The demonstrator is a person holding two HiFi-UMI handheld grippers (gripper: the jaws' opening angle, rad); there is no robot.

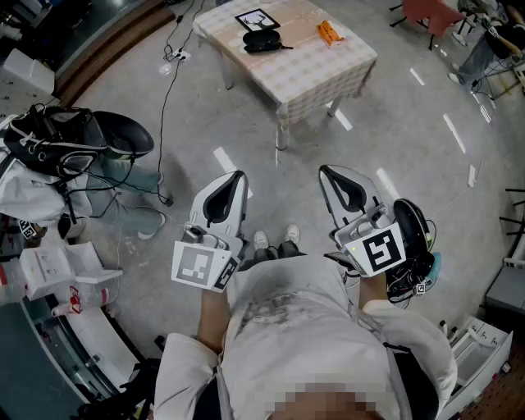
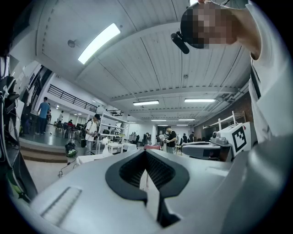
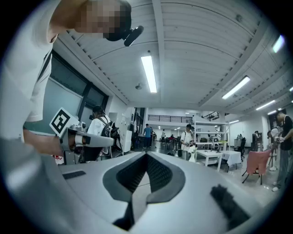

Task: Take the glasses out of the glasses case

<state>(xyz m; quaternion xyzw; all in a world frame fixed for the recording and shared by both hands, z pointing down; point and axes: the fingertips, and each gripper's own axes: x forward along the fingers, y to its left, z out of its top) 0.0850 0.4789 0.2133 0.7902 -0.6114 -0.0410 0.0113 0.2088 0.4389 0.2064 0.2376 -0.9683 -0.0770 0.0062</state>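
A black glasses case (image 1: 262,40) lies shut on the cloth-covered table (image 1: 328,74) far ahead of me; no glasses show. I hold both grippers close to my body, well short of the table, angled upward. The left gripper (image 1: 239,175) has its jaws together with nothing between them, and its tips meet in the left gripper view (image 2: 145,152). The right gripper (image 1: 324,171) is likewise shut and empty, with its tips joined in the right gripper view (image 3: 147,155). Both gripper views look across the hall at ceiling height, so neither shows the case.
An orange object (image 1: 329,33) and a marker card (image 1: 257,18) lie on the table beside the case. Bags and cables (image 1: 57,143) crowd the floor at left, and a dark bag (image 1: 414,238) sits at right. People and shelves (image 3: 201,137) stand across the hall.
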